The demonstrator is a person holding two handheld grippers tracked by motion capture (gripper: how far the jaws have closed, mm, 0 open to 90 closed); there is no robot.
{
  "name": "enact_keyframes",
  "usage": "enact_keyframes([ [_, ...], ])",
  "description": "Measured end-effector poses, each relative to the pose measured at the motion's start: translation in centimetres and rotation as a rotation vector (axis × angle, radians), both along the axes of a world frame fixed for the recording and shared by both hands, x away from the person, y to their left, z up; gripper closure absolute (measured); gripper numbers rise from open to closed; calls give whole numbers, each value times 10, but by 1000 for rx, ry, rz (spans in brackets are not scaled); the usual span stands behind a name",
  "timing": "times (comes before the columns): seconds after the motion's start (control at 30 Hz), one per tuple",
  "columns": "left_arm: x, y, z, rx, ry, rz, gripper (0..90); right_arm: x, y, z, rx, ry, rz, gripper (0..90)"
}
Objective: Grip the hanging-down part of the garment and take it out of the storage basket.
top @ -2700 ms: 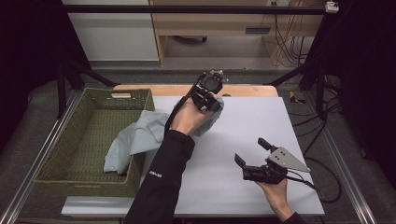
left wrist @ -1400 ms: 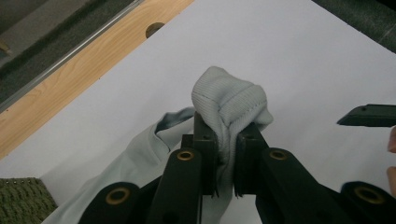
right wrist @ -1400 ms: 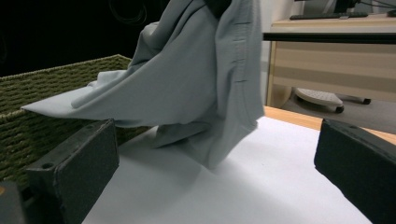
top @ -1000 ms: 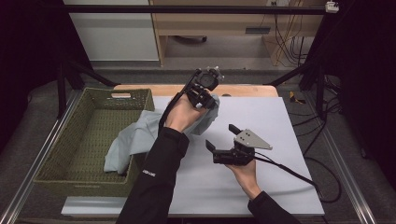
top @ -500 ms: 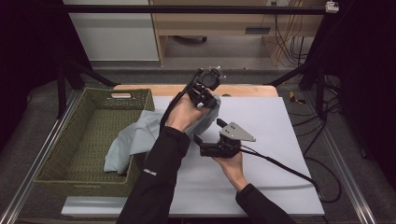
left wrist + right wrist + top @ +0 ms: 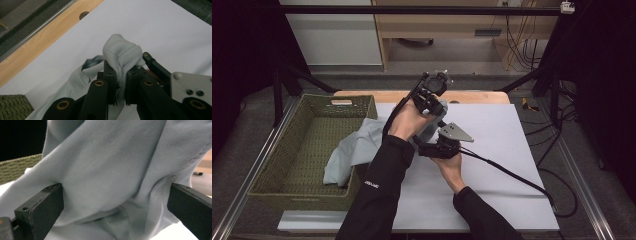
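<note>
A green woven basket (image 6: 302,145) sits at the surface's nine o'clock edge, a pale grey-blue garment (image 6: 354,150) spilling over its right rim onto the white surface (image 6: 502,150). Toward twelve o'clock the left gripper (image 6: 432,102) holds the garment raised, its fingers (image 6: 110,82) clenched on a bunched fold of the cloth. Just below it, toward five o'clock, the right gripper (image 6: 424,149) points into the hanging cloth; its fingers (image 6: 40,207) stand spread, the fabric draped between them, apparently not yet pressed. The person's left sleeve (image 6: 377,195) crosses the near edge and hides part of the garment. A wooden strip (image 6: 472,97) borders the far edge, and a cable (image 6: 512,175) trails off toward four o'clock.
</note>
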State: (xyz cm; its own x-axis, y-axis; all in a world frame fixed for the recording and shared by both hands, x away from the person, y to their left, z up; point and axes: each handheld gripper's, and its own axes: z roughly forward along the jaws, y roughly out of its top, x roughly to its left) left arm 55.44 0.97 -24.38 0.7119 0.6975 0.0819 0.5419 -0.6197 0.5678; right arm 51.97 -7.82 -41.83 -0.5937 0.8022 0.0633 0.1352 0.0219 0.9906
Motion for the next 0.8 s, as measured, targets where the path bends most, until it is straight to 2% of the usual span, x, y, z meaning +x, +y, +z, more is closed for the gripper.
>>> enact_keyframes([
  [0.03, 0, 0, 0, 9, 2, -4, 813, 2, 1, 0, 7, -2, 7, 23],
  [0.07, 0, 0, 0, 9, -1, -5, 813, 2, 2, 0, 30, 22, 6, 43],
  [0.1, 0, 0, 0, 9, -1, -5, 813, 5, 3, -2, 29, -3, 8, 52],
  [0.23, -1, -1, -1, 26, -2, -13, 813, 6, 7, -3, 25, 6, 7, 135],
  [0.27, 0, 1, -1, 21, -1, -4, 813, 5, 11, -3, 25, -10, 11, 245],
  [0.3, 0, 1, -1, 21, -1, -4, 813, 5, 11, -3, 14, -12, 25, 310],
  [0.33, 0, 2, -1, 22, 1, -2, 813, 5, 11, -3, 14, -12, 25, 310],
  [0.37, 0, 2, -1, 21, 1, 0, 813, 3, 13, -2, 5, -9, 31, 468],
  [0.4, -1, 3, -1, 25, 2, -3, 813, 3, 13, -3, 3, -22, 39, 531],
  [0.43, -1, 4, -1, 27, 2, -3, 813, 3, 13, -3, 3, -22, 39, 531],
  [0.47, -1, 6, 0, 22, -2, 3, 813, 0, 15, -2, 17, -7, 37, 665],
  [0.5, -1, 6, 0, 22, -2, 3, 813, -1, 14, -1, 14, 6, 35, 721],
  [0.53, -1, 7, 0, 25, -1, 3, 813, -1, 14, -1, 14, 6, 35, 721],
  [0.6, -2, 8, 0, 22, -5, 6, 813, -1, 13, -1, -3, -4, 47, 804],
  [0.63, -2, 9, 0, 19, -4, 6, 813, -2, 15, -1, 22, 10, 51, 818],
  [0.67, -2, 9, 0, 5, -8, 13, 813, -3, 13, 1, 11, 17, 57, 834],
  [0.8, -3, 11, 1, 7, -10, 5, 813, -6, 10, 4, -16, -2, 78, 841],
])
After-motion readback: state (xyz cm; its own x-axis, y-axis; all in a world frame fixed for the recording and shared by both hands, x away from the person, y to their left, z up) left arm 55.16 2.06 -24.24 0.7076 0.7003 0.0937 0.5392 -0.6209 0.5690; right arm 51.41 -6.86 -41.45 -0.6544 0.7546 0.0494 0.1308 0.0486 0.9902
